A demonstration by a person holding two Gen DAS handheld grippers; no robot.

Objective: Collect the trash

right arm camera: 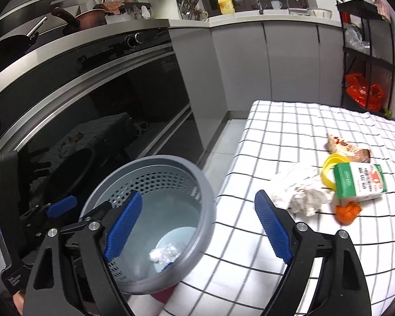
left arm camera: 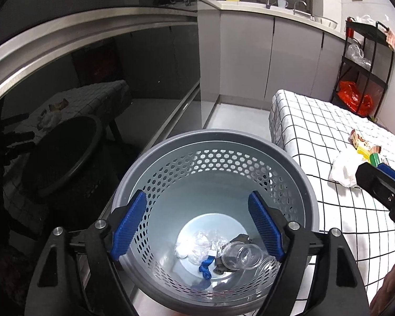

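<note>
Left gripper (left arm camera: 197,220) hovers over grey perforated plastic wastebasket (left arm camera: 297,168), blue-padded fingers (left arm camera: 130,226) spread wide, empty. Inside basket: clear plastic bottle (left arm camera: 242,258), crumpled clear wrap (left arm camera: 197,245), blue scrap (left arm camera: 205,267). Right gripper (right arm camera: 197,223) also wide apart, empty, above basket rim and checked-cloth table (right arm camera: 289,131). On table: crumpled white paper (right arm camera: 302,197), green-white carton (right arm camera: 358,181), orange peel (right arm camera: 347,212), yellow ring (right arm camera: 329,169).

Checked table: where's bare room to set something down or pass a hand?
Free: the checked cloth at its far end, and the near strip beside the grey bin. Crowded: the right side, with crumpled paper, green carton, yellow ring, orange scrap, wrapper.
</note>
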